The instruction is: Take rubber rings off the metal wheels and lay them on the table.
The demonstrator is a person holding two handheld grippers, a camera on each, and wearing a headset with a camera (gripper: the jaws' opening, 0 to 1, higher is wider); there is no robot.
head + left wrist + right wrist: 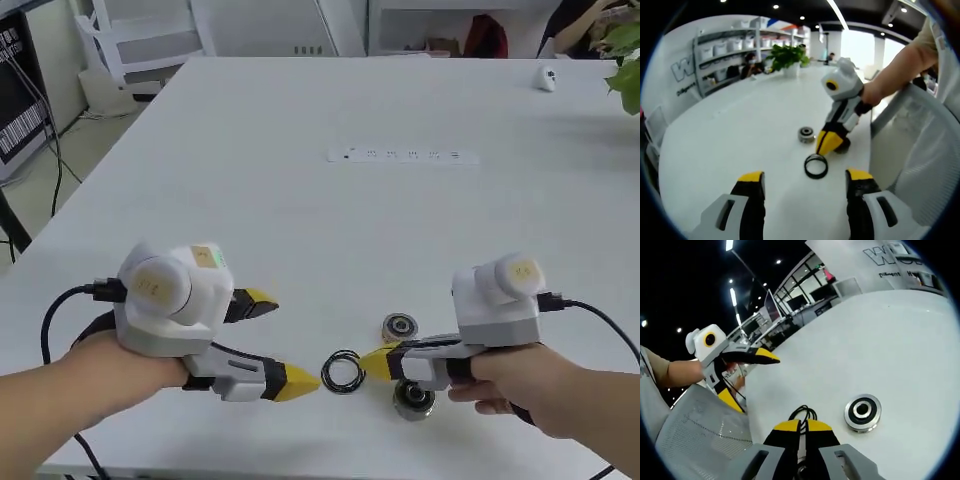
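A black rubber ring lies flat on the white table between the two grippers. My right gripper has its yellow tips closed on the ring's right edge; in its own view the ring loops out just past the tips. One metal wheel sits just behind that gripper, and a second wheel lies partly hidden under it. My left gripper is open, its jaws pointing at the ring from the left, a short gap away. The wheel and the right gripper lie beyond the ring.
A white power strip lies mid-table. A small white object and a green plant are at the far right. The table's near edge runs just below both hands. A mesh chair back stands beside the table.
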